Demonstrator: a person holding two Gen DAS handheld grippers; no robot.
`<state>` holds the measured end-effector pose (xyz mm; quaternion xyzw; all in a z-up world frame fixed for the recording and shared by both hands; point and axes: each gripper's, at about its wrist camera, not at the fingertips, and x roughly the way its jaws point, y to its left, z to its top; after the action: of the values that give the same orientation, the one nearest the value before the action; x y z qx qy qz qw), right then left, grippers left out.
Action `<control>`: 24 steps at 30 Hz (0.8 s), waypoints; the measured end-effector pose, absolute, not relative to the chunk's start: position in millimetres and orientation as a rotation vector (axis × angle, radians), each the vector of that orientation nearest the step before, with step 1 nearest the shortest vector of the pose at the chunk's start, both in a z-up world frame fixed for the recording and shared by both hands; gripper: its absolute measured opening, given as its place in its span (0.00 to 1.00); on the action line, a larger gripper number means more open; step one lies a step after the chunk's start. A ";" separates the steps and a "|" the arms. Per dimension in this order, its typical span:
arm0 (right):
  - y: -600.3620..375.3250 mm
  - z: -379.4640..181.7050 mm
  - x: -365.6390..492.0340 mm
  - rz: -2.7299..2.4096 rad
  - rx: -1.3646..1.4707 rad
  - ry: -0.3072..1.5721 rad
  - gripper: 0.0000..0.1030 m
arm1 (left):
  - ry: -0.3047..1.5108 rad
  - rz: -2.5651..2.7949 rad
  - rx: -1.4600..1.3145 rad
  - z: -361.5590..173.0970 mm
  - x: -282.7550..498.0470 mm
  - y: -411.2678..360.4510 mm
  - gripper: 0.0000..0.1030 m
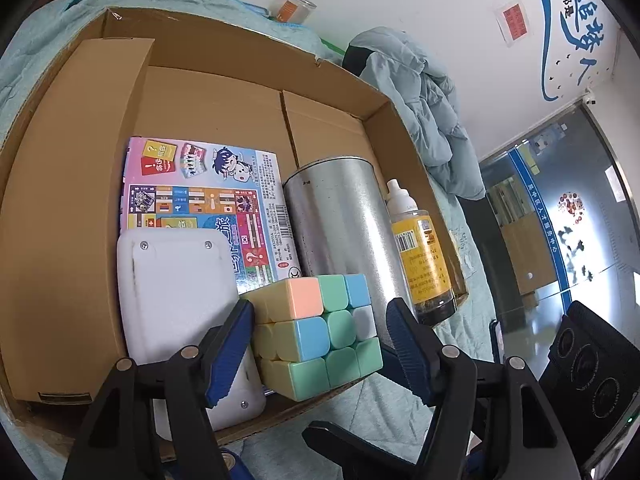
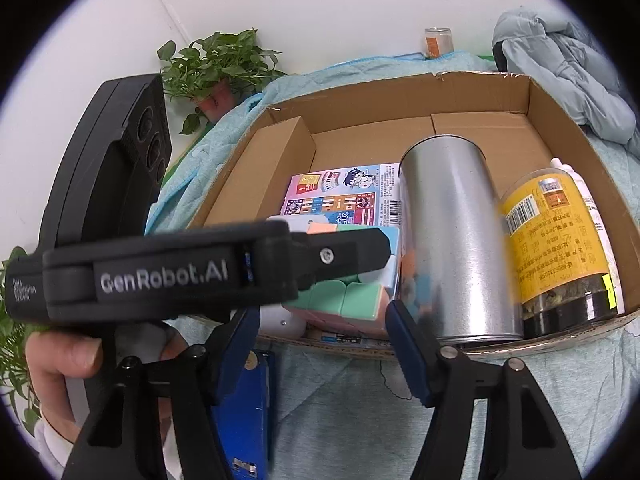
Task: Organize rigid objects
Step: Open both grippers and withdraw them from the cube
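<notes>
A pastel puzzle cube (image 1: 316,336) hangs tilted over the front edge of an open cardboard box (image 1: 72,184), and my left gripper (image 1: 318,340) is shut on it, blue pads against its sides. From the right wrist view the left gripper's black finger (image 2: 320,256) crosses over the cube (image 2: 348,288). My right gripper (image 2: 320,336) stands open just outside the box's front wall (image 2: 540,344), nothing between its pads. Inside the box lie a colourful game box (image 1: 208,196), a white plastic case (image 1: 176,292), a silver tin (image 1: 340,220) and a yellow-labelled jar (image 1: 424,256).
A white bottle (image 2: 576,184) stands behind the jar (image 2: 556,240). The box sits on a teal blanket (image 2: 340,408). A blue flat object (image 2: 244,400) lies below my right gripper. A pale puffy jacket (image 2: 568,64), a small can (image 2: 438,42) and a potted plant (image 2: 216,64) line the wall.
</notes>
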<state>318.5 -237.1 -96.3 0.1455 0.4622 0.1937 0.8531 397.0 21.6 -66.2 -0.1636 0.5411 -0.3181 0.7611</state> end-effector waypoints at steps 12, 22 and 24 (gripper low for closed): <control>-246.5 -93.0 311.8 0.440 0.327 0.950 0.55 | 1.239 -0.629 -0.378 -69.3 385.2 19.7 0.63; -257.9 -88.0 292.3 0.393 0.272 0.878 0.62 | 1.145 -0.588 -0.318 -49.4 375.6 32.4 0.66; -260.1 -82.9 280.9 0.378 0.237 0.824 0.88 | 1.054 -0.554 -0.294 -34.2 364.5 39.1 0.77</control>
<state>280.9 -260.1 -82.9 0.1143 0.3969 0.1820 0.8923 364.5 39.1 -34.2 -0.1382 0.4946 -0.2598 0.8178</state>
